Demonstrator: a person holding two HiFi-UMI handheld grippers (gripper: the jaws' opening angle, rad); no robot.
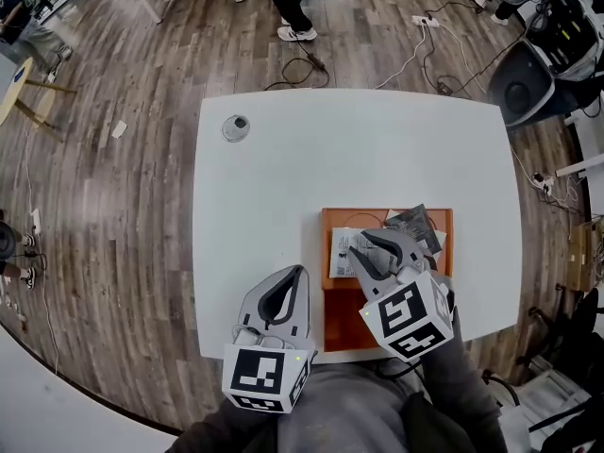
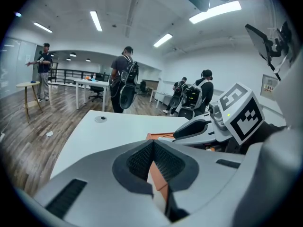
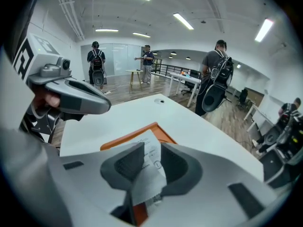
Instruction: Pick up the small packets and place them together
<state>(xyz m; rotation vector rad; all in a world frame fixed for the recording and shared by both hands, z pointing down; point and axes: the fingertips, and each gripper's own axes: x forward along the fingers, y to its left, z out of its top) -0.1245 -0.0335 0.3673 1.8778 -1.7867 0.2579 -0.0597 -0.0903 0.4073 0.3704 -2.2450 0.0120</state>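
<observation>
The right gripper (image 1: 360,245) is hanging over the orange rectangular tray (image 1: 330,217), which is sitting on the near right part of the white rectangular table (image 1: 283,177). Its jaws are standing slightly apart, with a white printed paper packet (image 3: 149,151) showing in the gap between them. The pads are not clamping it, though whether the left pad is brushing its edge is hard to make out. From the head view this packet is lying in the left half of the tray, its right side covered by the gripper. A dark grey foil packet (image 1: 417,223) is lying at the tray's far right corner, its near part hidden behind the same gripper, so how many packets are lying underneath cannot be told. The left gripper (image 1: 296,274) is hovering at the near table edge, just left of the tray, with its jaws closed together on nothing, only a sliver of orange showing below the pads. A round grey grommet (image 1: 236,127) is sitting far left on the table, and beyond the far edge a person's legs (image 1: 293,12) are being cut off by the frame
</observation>
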